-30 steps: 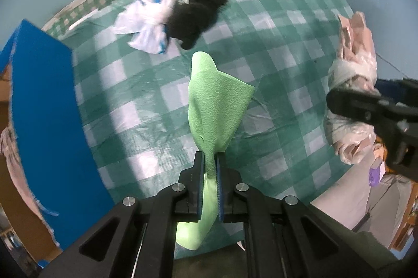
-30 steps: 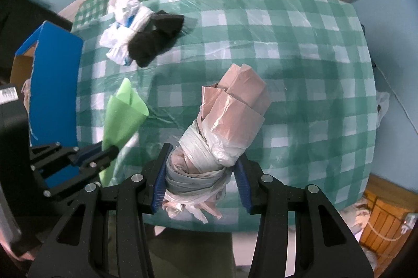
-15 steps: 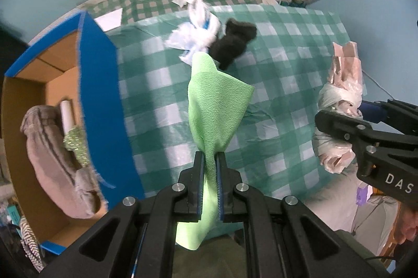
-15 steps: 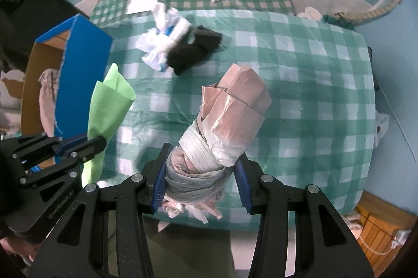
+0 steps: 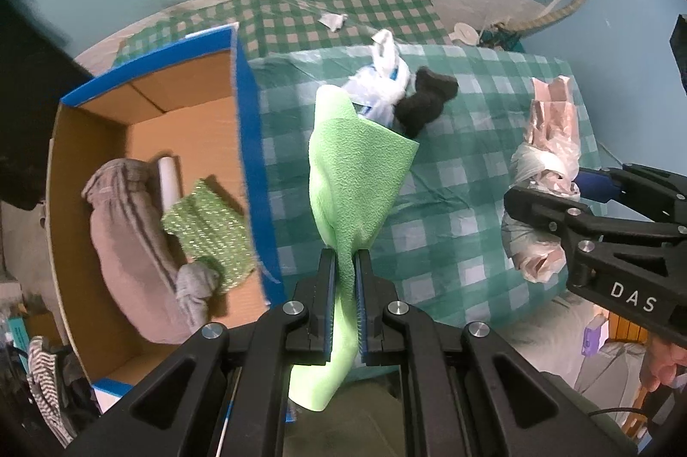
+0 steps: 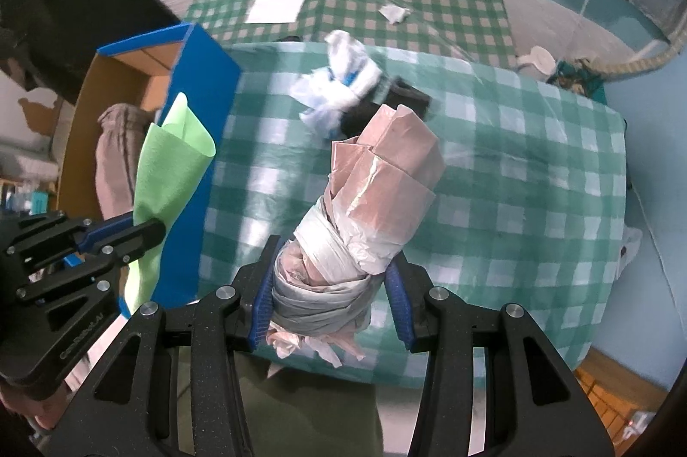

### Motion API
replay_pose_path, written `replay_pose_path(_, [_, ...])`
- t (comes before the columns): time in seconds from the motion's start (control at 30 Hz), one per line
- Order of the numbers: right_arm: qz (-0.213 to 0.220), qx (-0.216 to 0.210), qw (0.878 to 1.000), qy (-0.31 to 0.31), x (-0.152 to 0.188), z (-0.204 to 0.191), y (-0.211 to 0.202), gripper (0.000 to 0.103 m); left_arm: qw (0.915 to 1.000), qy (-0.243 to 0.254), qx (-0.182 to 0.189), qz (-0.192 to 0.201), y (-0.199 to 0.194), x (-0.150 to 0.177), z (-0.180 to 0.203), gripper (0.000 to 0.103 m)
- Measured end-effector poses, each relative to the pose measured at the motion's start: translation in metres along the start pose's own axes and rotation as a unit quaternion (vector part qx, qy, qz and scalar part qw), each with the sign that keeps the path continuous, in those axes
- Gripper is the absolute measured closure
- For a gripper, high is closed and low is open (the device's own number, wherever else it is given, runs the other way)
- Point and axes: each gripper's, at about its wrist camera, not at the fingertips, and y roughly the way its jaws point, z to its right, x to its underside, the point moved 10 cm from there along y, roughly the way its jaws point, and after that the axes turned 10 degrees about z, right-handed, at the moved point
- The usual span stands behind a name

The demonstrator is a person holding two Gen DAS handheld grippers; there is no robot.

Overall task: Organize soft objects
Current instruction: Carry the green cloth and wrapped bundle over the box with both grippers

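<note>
My left gripper (image 5: 344,263) is shut on a light green cloth (image 5: 358,173) and holds it above the table's left edge, next to the box; the cloth also shows in the right wrist view (image 6: 169,160). My right gripper (image 6: 328,263) is shut on a rolled pink and white plastic bag bundle (image 6: 373,195), held above the checked tablecloth (image 6: 515,165); the bundle also shows in the left wrist view (image 5: 545,165). A white and blue plastic bag (image 5: 380,87) and a black cloth (image 5: 425,100) lie on the table's far side.
A blue cardboard box (image 5: 247,139) stands open left of the table. It holds a grey-brown garment (image 5: 129,233), a green patterned cloth (image 5: 210,225) and a white roll (image 5: 168,182). A second checked cloth (image 6: 343,6) lies behind with paper scraps.
Both grippers have risen and moved left with their loads. The open box and its contents have come fully into the left wrist view.
</note>
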Motion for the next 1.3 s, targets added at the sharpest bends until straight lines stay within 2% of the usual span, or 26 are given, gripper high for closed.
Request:
replay_pose_path(0.33, [0.005,-0.017,0.999,-0.034,-0.016,-0.038,-0.001,0.058,0.9991,-0.038,-0.007,0.016,-0.023,-0.001,-0.029,0.095])
replay_pose_path(0.73, [0.001,-0.041,0.996,-0.076,-0.029,-0.093,0.007,0.058,0.9967,-0.074,-0.029,0.016,-0.03,0.006,-0.074,0.094])
replay_pose_path(1.3, [-0.015,-0.071,0.987,-0.143,-0.042,-0.169,0.029,0.058,0.9878,-0.143,-0.06,0.013,-0.033,0.028,-0.148,0.094])
